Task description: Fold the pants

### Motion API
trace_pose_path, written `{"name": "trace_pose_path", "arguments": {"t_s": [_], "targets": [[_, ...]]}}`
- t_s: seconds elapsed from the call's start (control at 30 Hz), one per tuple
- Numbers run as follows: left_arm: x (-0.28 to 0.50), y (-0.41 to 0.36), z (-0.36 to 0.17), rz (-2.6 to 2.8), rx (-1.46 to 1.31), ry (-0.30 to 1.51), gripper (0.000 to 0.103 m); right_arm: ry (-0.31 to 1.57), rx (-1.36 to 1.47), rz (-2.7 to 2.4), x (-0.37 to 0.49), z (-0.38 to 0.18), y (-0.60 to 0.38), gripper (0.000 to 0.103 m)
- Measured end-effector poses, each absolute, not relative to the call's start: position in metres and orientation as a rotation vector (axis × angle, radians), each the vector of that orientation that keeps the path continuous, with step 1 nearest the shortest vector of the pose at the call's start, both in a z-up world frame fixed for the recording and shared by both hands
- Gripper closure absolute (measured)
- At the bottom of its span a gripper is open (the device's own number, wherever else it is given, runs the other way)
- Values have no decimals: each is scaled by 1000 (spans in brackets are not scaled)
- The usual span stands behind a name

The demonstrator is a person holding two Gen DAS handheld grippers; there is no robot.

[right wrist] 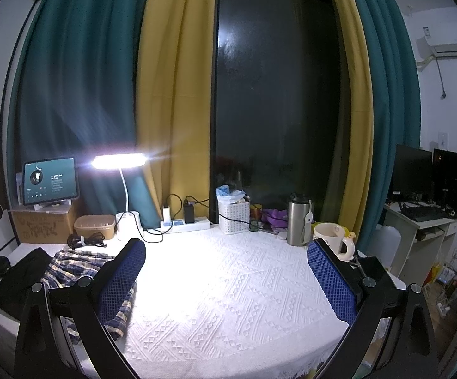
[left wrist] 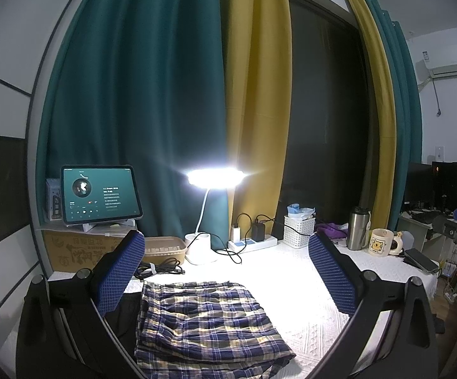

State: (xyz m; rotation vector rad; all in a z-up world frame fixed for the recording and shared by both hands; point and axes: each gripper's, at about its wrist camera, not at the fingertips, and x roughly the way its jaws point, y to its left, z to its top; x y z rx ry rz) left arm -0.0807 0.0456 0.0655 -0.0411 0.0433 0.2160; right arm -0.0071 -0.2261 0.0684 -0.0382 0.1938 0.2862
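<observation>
We saw plaid pants (left wrist: 209, 322) folded on white tablecloth (right wrist: 234, 284), left gripper (left wrist: 225, 271) spread apart above them, right gripper (right wrist: 227, 279) spread apart, empty, pants at its 9 o'clock.

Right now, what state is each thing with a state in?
plaid pants: folded, lying flat on the table
left gripper: open, empty
right gripper: open, empty
desk lamp: on
tablet: screen lit
curtains: parted, dark window showing
</observation>
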Motion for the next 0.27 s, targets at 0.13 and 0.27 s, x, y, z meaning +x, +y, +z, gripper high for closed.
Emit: {"name": "trace_pose_path", "arguments": {"t_s": [0.13, 0.27], "targets": [[-80, 45, 65, 212, -35, 51, 1, 196, -38, 286, -7, 68, -226, 1], [-81, 46, 63, 199, -35, 57, 1, 201, -41, 285, -6, 67, -225, 1]]}}
